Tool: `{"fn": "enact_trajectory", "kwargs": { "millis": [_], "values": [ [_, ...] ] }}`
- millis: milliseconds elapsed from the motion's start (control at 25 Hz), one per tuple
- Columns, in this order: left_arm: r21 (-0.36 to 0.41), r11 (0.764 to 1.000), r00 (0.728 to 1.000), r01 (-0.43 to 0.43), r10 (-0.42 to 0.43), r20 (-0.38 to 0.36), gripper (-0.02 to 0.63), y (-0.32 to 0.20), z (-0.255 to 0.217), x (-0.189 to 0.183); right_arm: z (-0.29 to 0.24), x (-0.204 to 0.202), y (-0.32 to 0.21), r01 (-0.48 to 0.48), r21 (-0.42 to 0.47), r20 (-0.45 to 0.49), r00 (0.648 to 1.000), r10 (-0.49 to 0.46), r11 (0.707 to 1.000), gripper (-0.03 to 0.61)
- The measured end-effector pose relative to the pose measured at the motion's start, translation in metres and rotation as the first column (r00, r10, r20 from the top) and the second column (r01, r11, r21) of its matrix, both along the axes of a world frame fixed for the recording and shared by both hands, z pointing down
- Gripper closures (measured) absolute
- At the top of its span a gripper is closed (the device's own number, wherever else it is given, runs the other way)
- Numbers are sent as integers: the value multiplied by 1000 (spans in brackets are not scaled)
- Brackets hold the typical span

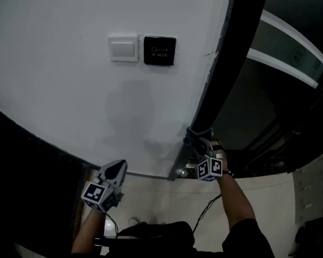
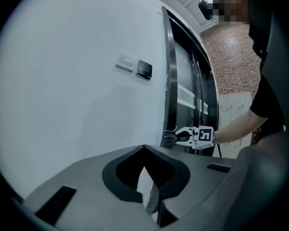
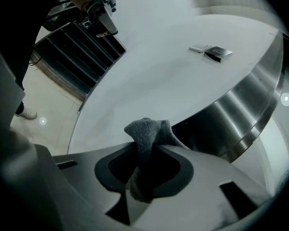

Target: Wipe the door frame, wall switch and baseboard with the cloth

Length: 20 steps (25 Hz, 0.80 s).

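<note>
The right gripper (image 1: 198,143), clenched on the cloth (image 3: 145,131), presses it low on the door frame (image 1: 222,74), so that step seems under way, switch (image 1: 123,48) and baseboard likely remaining; the left gripper (image 1: 114,170) hangs closed, empty.

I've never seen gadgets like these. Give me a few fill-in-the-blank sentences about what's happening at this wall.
The right hand-held gripper, at the door frame, is shut on a grey ____.
The left hand-held gripper is shut and holds ____.
Beside the white wall switch is a black plate marked ____.
Missing words: cloth; nothing; EXIT.
</note>
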<state>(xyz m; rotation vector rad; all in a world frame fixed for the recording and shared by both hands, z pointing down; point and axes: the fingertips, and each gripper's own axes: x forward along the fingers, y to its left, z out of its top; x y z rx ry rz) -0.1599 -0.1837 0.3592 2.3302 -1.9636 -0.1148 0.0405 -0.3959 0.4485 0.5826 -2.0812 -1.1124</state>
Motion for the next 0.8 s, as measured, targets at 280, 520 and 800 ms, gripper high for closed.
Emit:
{"fn": "enact_trajectory", "kwargs": {
  "millis": [280, 520, 800],
  "values": [
    [-17, 1000, 1000, 13, -13, -8, 612, 0, 11, 0, 27, 0, 0, 5, -54, -18, 1000, -6, 999, 495],
    [-59, 998, 999, 37, -38, -22, 612, 5, 24, -5, 50, -2, 2, 0, -107, -19, 1000, -2, 994, 495],
    [-72, 996, 998, 54, -55, -21, 612, 7, 33, -10, 78, -4, 1, -16, -174, -39, 999, 10, 985, 495]
  ]
}}
